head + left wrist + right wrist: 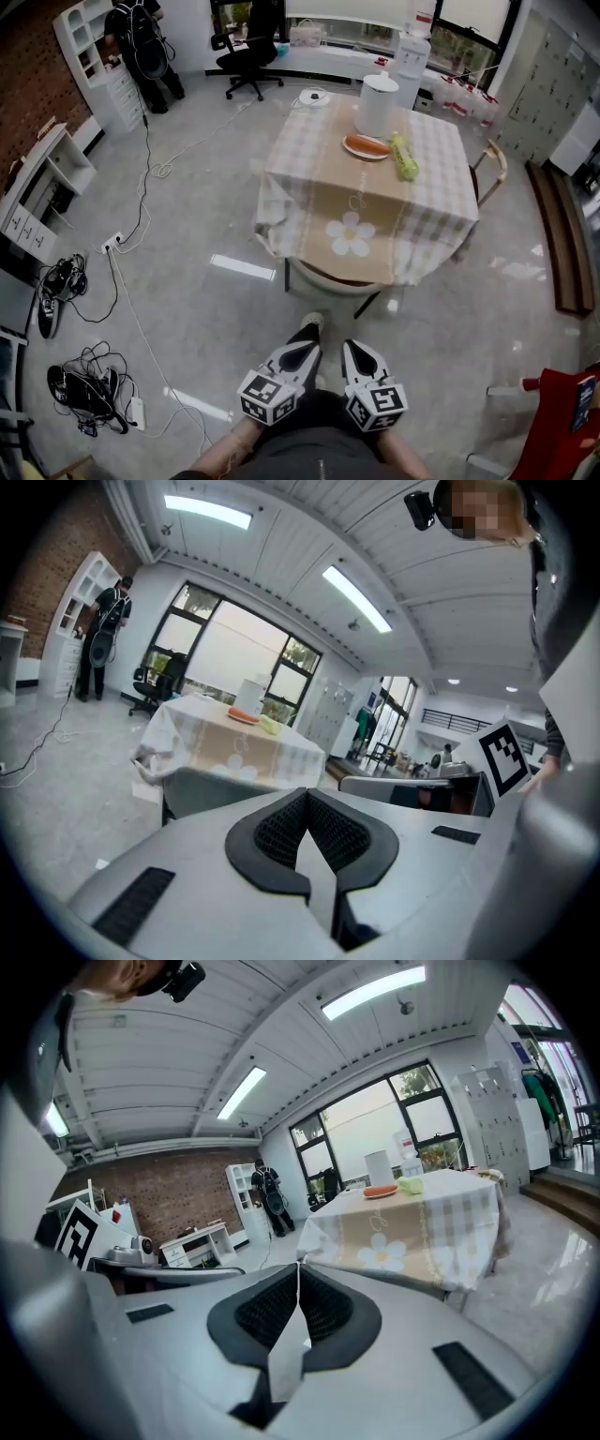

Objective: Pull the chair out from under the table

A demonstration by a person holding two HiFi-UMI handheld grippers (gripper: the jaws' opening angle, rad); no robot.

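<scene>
The chair (pixel 328 279) is tucked under the near side of the table (pixel 431 202), which wears a checked cloth with a daisy print. Only the chair's curved pale backrest and a dark leg show below the cloth. My left gripper (pixel 305 345) and right gripper (pixel 354 345) hover side by side over the floor, a short way in front of the chair and apart from it. Both are shut with nothing between the pads. In the left gripper view the chair back (pixel 211 789) shows beyond the left gripper (pixel 306 791). In the right gripper view the chair back (pixel 394 1277) lies past the right gripper (pixel 298 1265).
On the table stand a white appliance (pixel 378 103), a plate of food (pixel 367 146) and a green item (pixel 404 157). A second chair (pixel 494 164) sits at the table's right. Cables (pixel 84 384) litter the floor at left, near white shelves (pixel 37 187). A person (pixel 145 42) stands at the back.
</scene>
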